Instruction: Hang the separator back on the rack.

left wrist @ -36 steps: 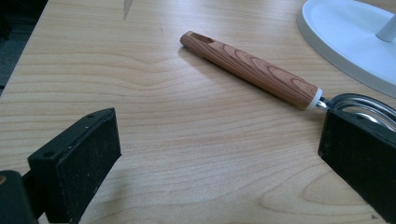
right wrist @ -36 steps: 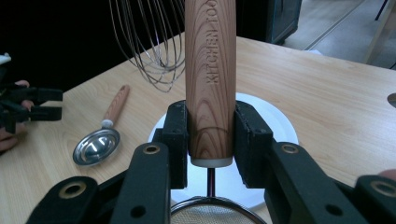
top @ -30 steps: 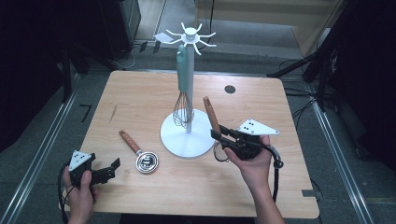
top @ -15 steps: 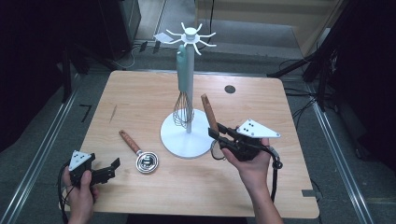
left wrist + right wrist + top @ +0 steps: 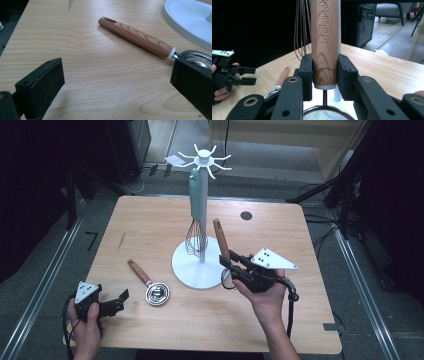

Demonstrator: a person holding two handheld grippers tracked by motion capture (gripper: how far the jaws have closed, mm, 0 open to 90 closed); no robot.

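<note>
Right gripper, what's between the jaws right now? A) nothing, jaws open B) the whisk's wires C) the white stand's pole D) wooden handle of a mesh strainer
D: in the right gripper view the right gripper has both pads pressed on the wooden handle of the strainer, its mesh bowl just below; the whisk hangs on the white stand behind.

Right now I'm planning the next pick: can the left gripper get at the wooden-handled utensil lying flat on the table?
Probably yes. The left gripper is open, and bare table lies between it and the wooden-handled utensil, with nothing blocking.
</note>
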